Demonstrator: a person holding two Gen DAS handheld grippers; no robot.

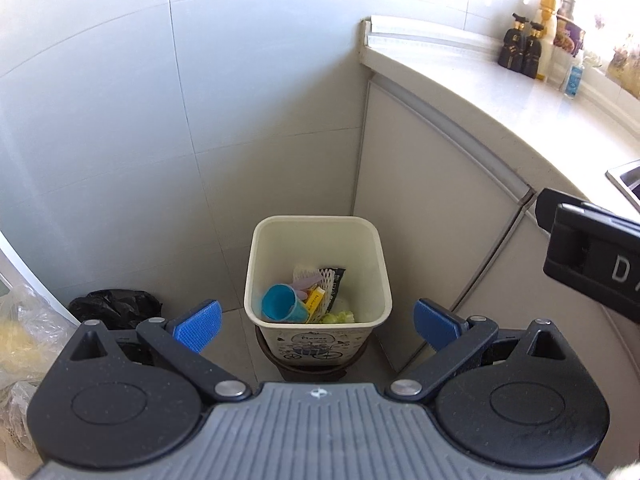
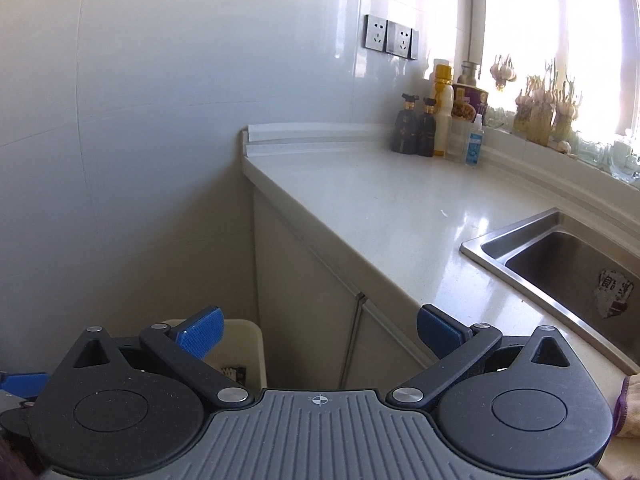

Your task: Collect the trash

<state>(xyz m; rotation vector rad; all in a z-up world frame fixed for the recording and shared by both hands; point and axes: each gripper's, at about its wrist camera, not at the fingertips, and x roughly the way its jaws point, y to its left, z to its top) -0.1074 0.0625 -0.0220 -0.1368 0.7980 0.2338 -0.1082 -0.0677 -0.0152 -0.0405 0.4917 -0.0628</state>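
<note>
1. Left gripper (image 1: 316,322) nearest the left wrist lens: blue fingers (image 1: 198,326) spread wide, nothing between them.
2. Directly ahead at 12 o'clock, framed by those fingers: cream trash bin (image 1: 318,276) on the floor, open at the top, tucked in the corner between tiled wall (image 1: 120,120) and white cabinet (image 1: 432,216).
3. Inside bin: blue cup (image 1: 282,303) lying on its side at 9 o'clock, yellow packet (image 1: 314,301) just beside it, white foam net (image 1: 316,284) and a dark wrapper (image 1: 335,280) toward 12 o'clock, a green scrap (image 1: 338,317) at 6 o'clock against the near wall.
4. Black bag (image 1: 114,308) on the floor at 9 o'clock of the bin, apart from it.
5. Right gripper (image 2: 318,332) in the right wrist view: blue fingers (image 2: 200,334) likewise wide apart, holding nothing; its black body also visible at 3 o'clock in the left wrist view.
6. Bin rim partly seen behind the right gripper's left finger, low at 7 o'clock.
7. White table (image 2: 380,208) from 12 to 3 o'clock; steel sink (image 2: 560,264) at 3 o'clock, a printed scrap (image 2: 614,294) lying in its basin.
8. Bottles (image 2: 436,128) grouped at the table's far edge, at 1 o'clock, under wall sockets (image 2: 392,36).
9. Garlic bulbs (image 2: 544,104) on the windowsill at 2 o'clock.
</note>
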